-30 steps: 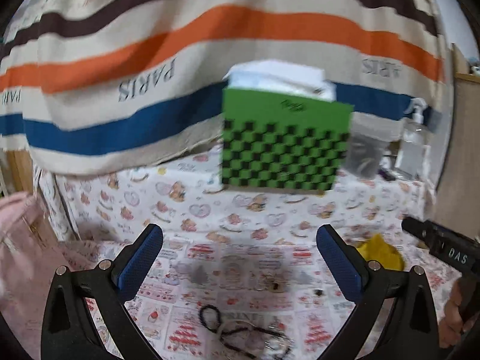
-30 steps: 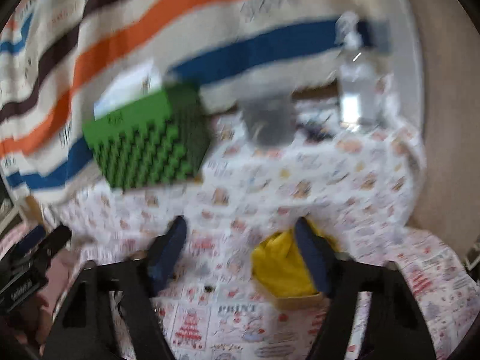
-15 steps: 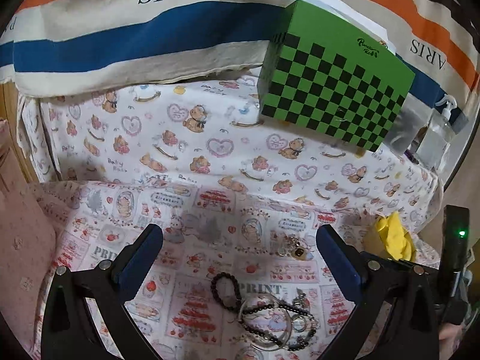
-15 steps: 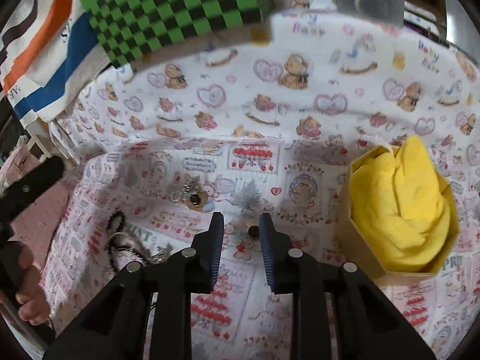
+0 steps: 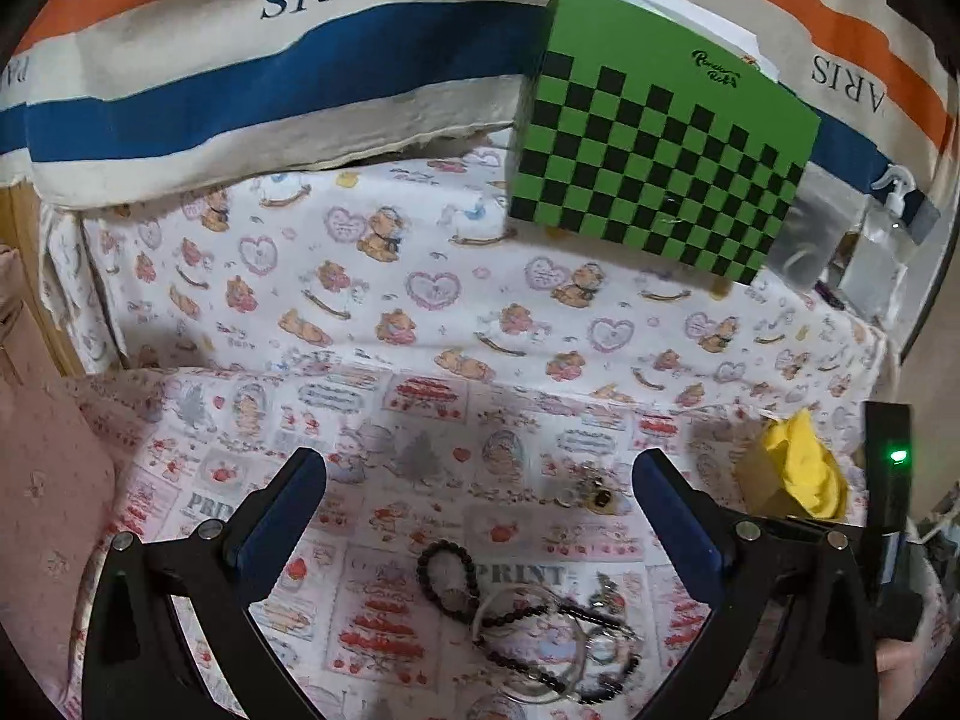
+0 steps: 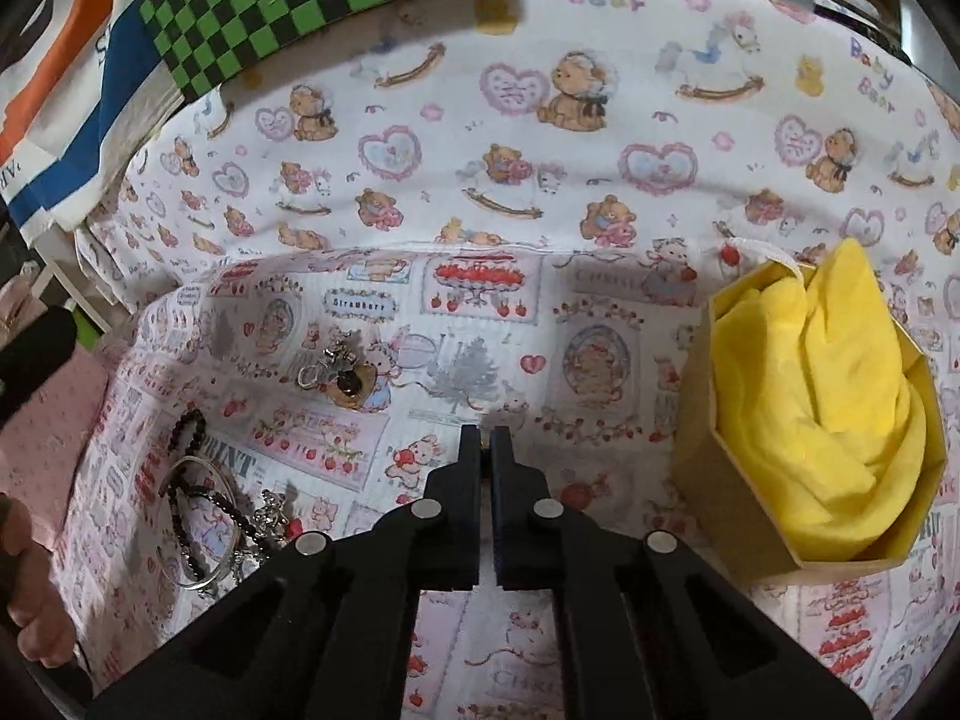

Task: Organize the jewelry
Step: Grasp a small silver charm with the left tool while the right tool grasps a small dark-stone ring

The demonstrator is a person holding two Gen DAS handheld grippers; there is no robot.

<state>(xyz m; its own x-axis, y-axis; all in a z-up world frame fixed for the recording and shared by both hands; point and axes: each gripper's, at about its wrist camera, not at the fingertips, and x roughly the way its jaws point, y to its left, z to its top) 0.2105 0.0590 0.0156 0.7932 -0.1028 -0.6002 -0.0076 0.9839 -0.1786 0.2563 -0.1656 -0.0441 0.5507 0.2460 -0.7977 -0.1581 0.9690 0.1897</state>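
My right gripper points down at the printed cloth with its jaws pressed together; the small dark stud that lay between them is out of sight at the tips. To its right stands a tan box lined with yellow cloth. A gold pendant piece lies to its left, with a black bead bracelet and a silver bangle beyond. My left gripper hangs open above the bracelet and bangle, holding nothing.
A green checkered box leans against the striped fabric at the back. A clear spray bottle stands at the far right. Pink fabric borders the left side. A hand shows at the right wrist view's left edge.
Both grippers have tipped down toward the cloth. The right gripper's jaws have gone from wide apart to shut over the spot where the small dark stud lay. The left stays open.
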